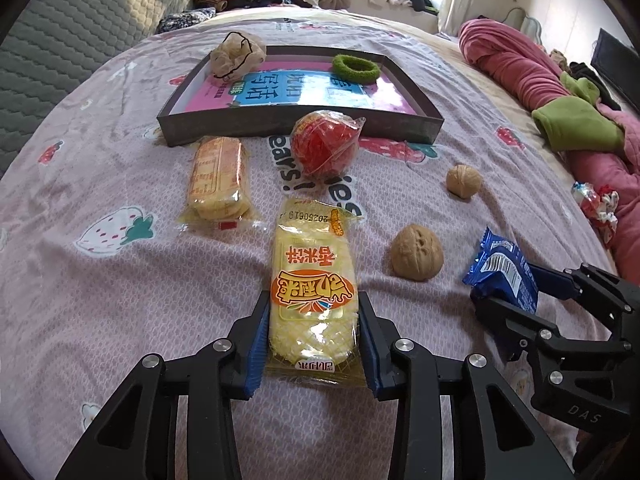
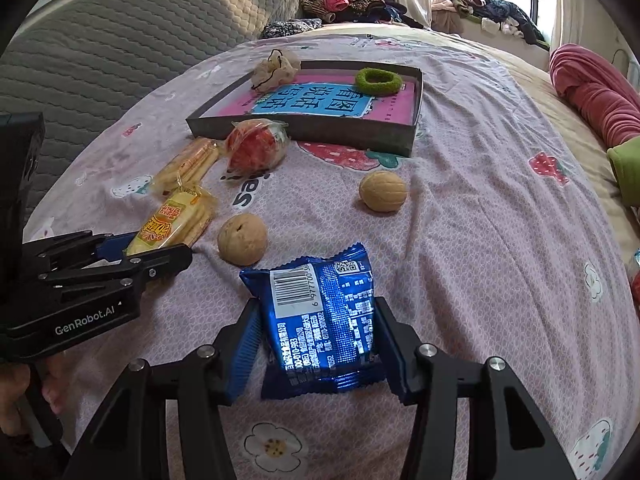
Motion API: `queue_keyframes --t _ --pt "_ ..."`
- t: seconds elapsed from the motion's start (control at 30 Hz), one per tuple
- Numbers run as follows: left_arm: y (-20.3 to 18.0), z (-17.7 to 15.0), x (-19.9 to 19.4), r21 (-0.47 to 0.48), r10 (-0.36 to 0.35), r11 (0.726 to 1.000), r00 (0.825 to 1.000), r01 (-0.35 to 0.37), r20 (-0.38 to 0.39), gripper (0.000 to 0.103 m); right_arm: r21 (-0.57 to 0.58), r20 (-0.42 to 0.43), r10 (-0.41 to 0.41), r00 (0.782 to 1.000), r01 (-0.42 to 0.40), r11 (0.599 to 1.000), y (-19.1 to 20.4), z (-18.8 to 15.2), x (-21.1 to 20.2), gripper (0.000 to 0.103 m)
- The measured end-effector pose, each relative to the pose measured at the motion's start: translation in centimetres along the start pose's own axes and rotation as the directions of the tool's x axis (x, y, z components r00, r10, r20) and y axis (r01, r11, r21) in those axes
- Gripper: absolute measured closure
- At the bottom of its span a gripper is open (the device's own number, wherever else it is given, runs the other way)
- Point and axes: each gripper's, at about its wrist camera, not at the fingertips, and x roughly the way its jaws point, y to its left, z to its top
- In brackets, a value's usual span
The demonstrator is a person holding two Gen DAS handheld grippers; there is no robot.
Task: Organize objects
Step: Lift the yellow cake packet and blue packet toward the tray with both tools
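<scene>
On the strawberry-print bedsheet lies a yellow rice-cracker packet, and my left gripper is shut on its near end, blue pads pressing both sides. Seen from the right wrist, that gripper holds the same packet at the left. My right gripper is shut on a blue snack packet, barcode side up. In the left wrist view the right gripper holds the blue packet at the right.
A dark shallow box holds a pink book, a green hair tie and a beige pouch. In front lie a wrapped red ball, another cracker packet and two walnuts. A pink blanket lies right.
</scene>
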Motion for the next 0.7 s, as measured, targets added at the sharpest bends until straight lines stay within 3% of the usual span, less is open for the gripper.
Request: queue_keyframes --t 0.37,0.7 --pt "0.8 -1.7 -1.8 0.006 0.006 1.0 1.0 -0.006 0.002 0.063 0.019 0.022 0.038 0.999 -0.038 0.999 1.7 -1.3 -1.6 0.049" --pt "1.6 -2.6 -3.1 0.004 0.007 1.0 1.0 -0.007 0.021 0.063 0.006 0.057 0.022 0.998 -0.022 1.0 3.5 -1.9 -2.5 0.049"
